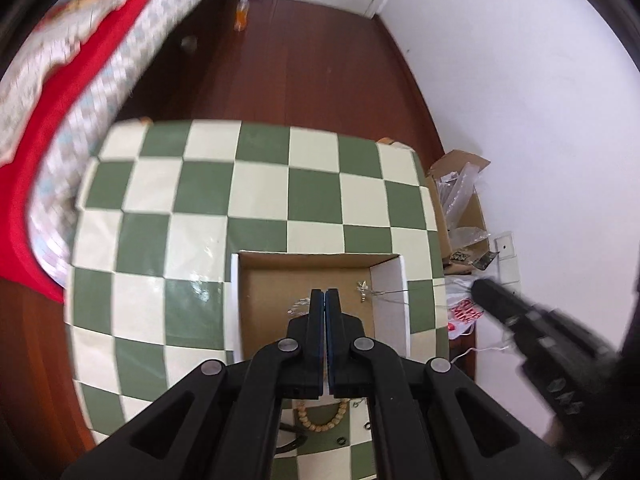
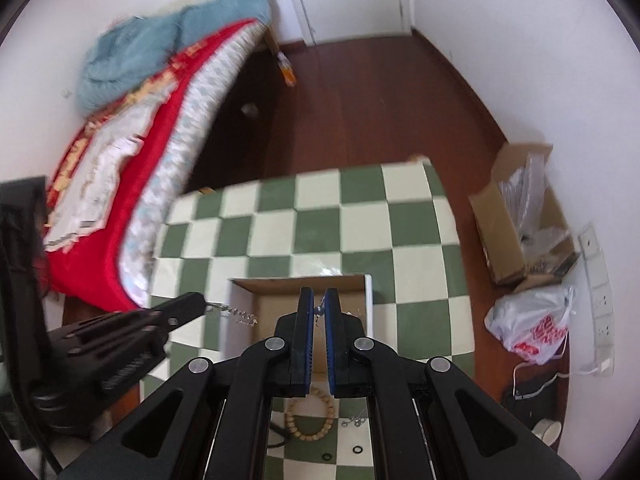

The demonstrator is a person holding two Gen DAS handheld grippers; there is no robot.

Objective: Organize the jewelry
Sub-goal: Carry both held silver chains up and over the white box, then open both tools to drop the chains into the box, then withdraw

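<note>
An open cardboard box [image 1: 312, 258] [image 2: 296, 280] sits on the green-and-cream checked table. My left gripper [image 1: 324, 300] is shut on a silver chain [image 1: 298, 306] and holds it above the box; the right wrist view shows that chain [image 2: 236, 315] hanging from its tip. My right gripper [image 2: 319, 300] has its jaws narrowly parted with a thin necklace and a small bead [image 2: 319, 311] between them over the box. A silver pendant on a thin chain [image 1: 363, 290] hangs in the box toward the right gripper [image 1: 484, 292]. A wooden bead bracelet [image 1: 322, 420] [image 2: 310, 416] lies near the front.
Small black rings [image 2: 357, 449] and a black hair clip [image 1: 290, 438] lie on the table's near part. A bed with a red cover [image 2: 132, 168] stands left. A cardboard box with plastic [image 2: 520, 216] and a white bag [image 2: 532, 324] lie on the floor right.
</note>
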